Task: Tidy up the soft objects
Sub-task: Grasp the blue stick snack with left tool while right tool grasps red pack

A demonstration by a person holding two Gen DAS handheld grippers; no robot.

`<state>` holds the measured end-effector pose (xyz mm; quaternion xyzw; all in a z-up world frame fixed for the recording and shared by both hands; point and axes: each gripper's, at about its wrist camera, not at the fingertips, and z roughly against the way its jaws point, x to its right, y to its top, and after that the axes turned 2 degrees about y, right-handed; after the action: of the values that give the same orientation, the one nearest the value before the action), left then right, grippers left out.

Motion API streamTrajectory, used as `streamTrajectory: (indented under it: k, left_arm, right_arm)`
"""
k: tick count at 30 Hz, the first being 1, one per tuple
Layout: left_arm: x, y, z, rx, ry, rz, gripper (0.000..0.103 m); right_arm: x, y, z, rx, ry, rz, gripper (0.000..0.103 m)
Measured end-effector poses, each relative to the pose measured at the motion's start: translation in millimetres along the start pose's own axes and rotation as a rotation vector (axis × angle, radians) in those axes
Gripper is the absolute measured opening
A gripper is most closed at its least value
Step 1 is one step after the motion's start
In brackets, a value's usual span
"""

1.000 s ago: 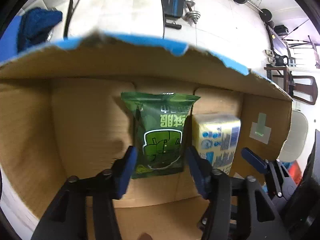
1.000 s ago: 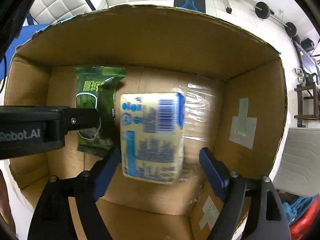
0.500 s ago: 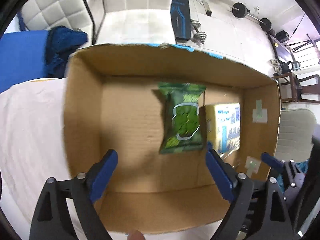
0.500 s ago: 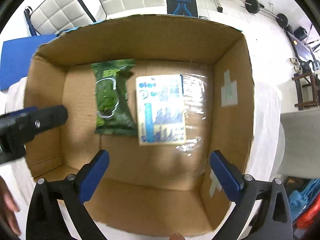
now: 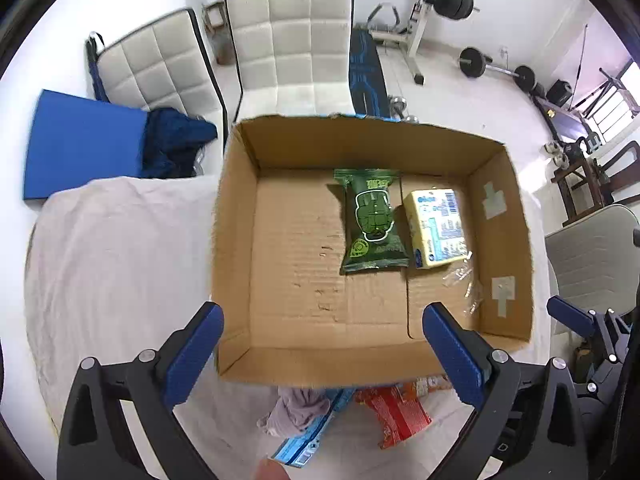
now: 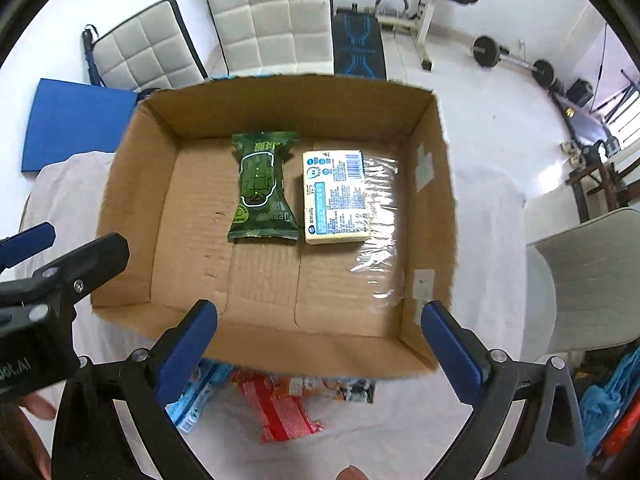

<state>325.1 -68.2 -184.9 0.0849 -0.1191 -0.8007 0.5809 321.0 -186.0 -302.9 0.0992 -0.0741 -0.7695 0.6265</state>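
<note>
An open cardboard box [image 5: 236,208] [image 6: 132,184] stands on a white-cloth table. Inside lie a green wipes pack [image 5: 370,220] [image 6: 262,186] and, right of it, a yellow tissue pack [image 5: 436,226] [image 6: 334,196]. My left gripper [image 5: 320,344] is open and empty, held above the box's near wall. My right gripper [image 6: 320,340] is open and empty, also above the near wall. In front of the box lie a red packet [image 5: 396,412] [image 6: 276,408], a blue packet [image 5: 308,436] [image 6: 196,396] and a mauve cloth [image 5: 296,404].
Clear plastic film [image 6: 378,216] lies in the box's right part. White padded chairs [image 5: 292,48] and a blue pad [image 5: 80,140] with a dark blue cloth [image 5: 176,140] stand behind the table. Gym weights [image 5: 492,68] lie on the floor. A grey chair [image 6: 592,276] is at right.
Both grippers have pulled up and back out of the box and opened wider. The green pack and yellow pack stay on the box floor. Packets in front of the box have come into view.
</note>
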Motion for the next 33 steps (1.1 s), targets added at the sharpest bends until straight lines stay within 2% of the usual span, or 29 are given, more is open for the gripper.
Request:
streamTrajectory:
  k: [4, 9, 14, 17, 19, 21, 26, 30, 33]
  left_arm:
    - [5, -22, 30, 0.078, 0.014, -0.010, 0.102]
    - [4, -42, 57, 0.133, 0.009, 0.000, 0.102]
    - [-4, -59, 65, 0.148, 0.024, 0.009, 0.102]
    - [-13, -75, 55, 0.124, 0.071, 0.008, 0.102]
    - [-18, -91, 37, 0.077, 0.106, 0.001, 0.102]
    - [-24, -110, 10, -0.005, 0.133, -0.001, 0.102]
    - [-30, -152, -62, -0.191, 0.175, -0.017, 0.102]
    - [-29, -171, -110, -0.301, 0.129, -0.019, 0.097]
    - [-26, -173, -134, -0.352, 0.084, -0.018, 0.094]
  right_arm:
    - [1, -18, 36, 0.059, 0.012, -0.009, 0.103]
    - [2, -40, 65, 0.108, 0.055, -0.029, 0.103]
    - [4, -62, 65, 0.082, 0.107, -0.046, 0.103]
    - [2, -81, 50, 0.028, 0.102, -0.046, 0.103]
    - [-1, -95, 29, -0.040, 0.095, -0.029, 0.103]
    - [-5, -113, 1, -0.127, 0.092, -0.012, 0.103]
    - [-16, -143, -56, -0.255, 0.084, 0.017, 0.103]
    - [-23, -154, -93, -0.325, 0.076, 0.033, 0.101]
    - [-25, -159, -113, -0.367, 0.058, 0.045, 0.088]
